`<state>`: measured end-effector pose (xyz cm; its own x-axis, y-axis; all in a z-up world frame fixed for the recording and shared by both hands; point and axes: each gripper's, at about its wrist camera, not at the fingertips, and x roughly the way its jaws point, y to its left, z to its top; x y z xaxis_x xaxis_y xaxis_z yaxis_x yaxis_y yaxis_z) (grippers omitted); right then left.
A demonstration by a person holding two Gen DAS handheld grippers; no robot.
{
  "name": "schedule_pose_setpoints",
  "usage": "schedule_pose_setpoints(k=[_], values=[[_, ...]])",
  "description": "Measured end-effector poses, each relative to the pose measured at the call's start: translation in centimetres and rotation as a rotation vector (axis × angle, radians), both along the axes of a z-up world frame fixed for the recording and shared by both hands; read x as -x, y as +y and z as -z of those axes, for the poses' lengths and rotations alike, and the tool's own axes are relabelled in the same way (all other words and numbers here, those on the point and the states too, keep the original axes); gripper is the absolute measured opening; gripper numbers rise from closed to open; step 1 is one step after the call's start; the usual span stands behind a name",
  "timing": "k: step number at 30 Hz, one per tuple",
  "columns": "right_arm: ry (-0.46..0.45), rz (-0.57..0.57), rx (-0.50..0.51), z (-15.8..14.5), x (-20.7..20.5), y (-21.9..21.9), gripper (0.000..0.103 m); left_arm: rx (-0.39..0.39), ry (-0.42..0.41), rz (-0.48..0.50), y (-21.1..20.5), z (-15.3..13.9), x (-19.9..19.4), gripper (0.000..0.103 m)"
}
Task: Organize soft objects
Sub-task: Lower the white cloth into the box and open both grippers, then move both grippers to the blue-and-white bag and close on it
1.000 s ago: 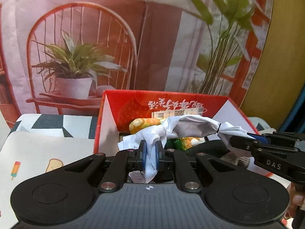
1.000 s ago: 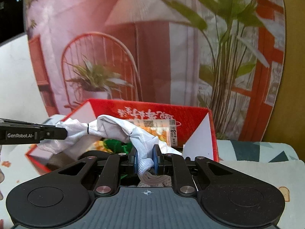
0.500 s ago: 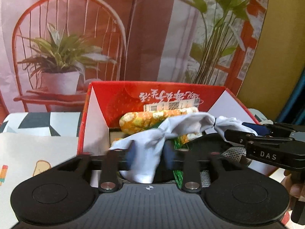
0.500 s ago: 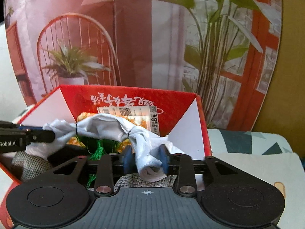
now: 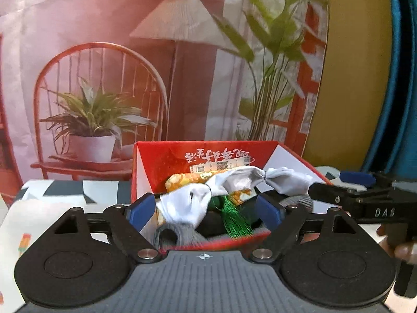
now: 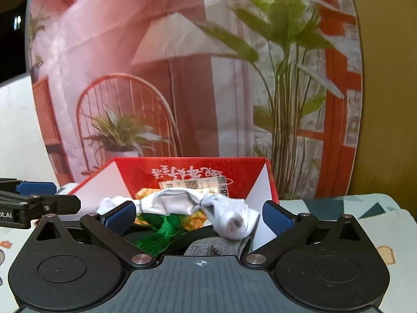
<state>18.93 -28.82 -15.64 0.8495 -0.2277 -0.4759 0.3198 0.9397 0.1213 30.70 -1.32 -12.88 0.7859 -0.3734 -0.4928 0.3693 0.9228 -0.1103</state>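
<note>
Table (image 5: 65, 208), red box (image 5: 161, 161), white cloth (image 5: 234, 182)

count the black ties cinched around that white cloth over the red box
2 visible. On the white cloth, one tie sits near its left end, one tie near its right end, above the red box. More could be hidden in folds.

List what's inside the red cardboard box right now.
In the red cardboard box, a white tied sock bundle lies on top. Under it: an orange-yellow patterned pouch, a green tassel, grey knit fabric and something dark. The box floor is covered.
</note>
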Motion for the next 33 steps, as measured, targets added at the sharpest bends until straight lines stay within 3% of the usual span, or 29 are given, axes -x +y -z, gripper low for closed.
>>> schedule_pose_setpoints(k=[6, 14, 22, 26, 33], values=[[-0.018, 0.034, 0.04, 2.0, 4.6, 3.0, 0.102, 0.028, 0.008, 0.009, 0.1, 2.0, 4.3, 0.086], [0.037, 0.039, 0.082, 6.0, 7.9, 5.7, 0.102, 0.086, 0.132, -0.02, 0.2, 6.4, 5.6, 0.082], [0.059, -0.013, 0.042, 8.5, 8.0, 6.6, 0.087, 0.087, 0.138, -0.002, -0.4, 8.3, 5.8, 0.075], [0.07, -0.053, 0.027, 9.2, 7.7, 6.8, 0.079, 0.049, 0.164, 0.021, -1.3, 9.4, 5.6, 0.061], [0.073, -0.088, 0.006, 9.8, 7.4, 6.6, 0.065, 0.076, 0.19, 0.042, -1.2, 11.0, 5.5, 0.058]])
